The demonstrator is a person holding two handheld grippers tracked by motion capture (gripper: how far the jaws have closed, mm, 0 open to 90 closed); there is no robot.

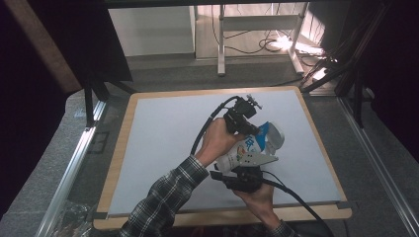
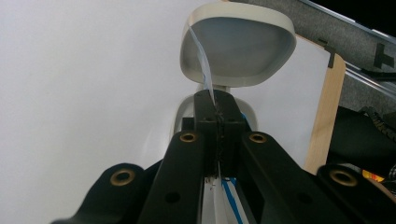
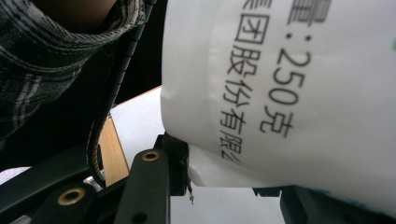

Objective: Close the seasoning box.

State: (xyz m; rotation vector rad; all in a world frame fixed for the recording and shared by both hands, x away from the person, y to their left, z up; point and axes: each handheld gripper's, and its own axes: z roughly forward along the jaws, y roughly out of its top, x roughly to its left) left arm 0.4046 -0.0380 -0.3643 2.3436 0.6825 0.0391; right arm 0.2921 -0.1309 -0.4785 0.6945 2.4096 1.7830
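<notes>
Bottle (image 1: 257, 145): white body with blue label patches; black printed characters on white in the right gripper view
Left gripper (image 2: 218, 116): black jaws with brass-coloured rivets
Right gripper (image 1: 242, 178): black, with a pale grey plate on top
Sleeve (image 1: 163, 202): dark and light grey plaid
Table (image 1: 163, 133): pale grey-white mat; light wooden edge
Cables (image 1: 207, 126): black

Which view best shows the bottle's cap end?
Left gripper view: the bottle's cap end sits whole, just past the shut jaws. High view shows the bottle small, between both grippers. Right gripper view shows its printed side.
</notes>
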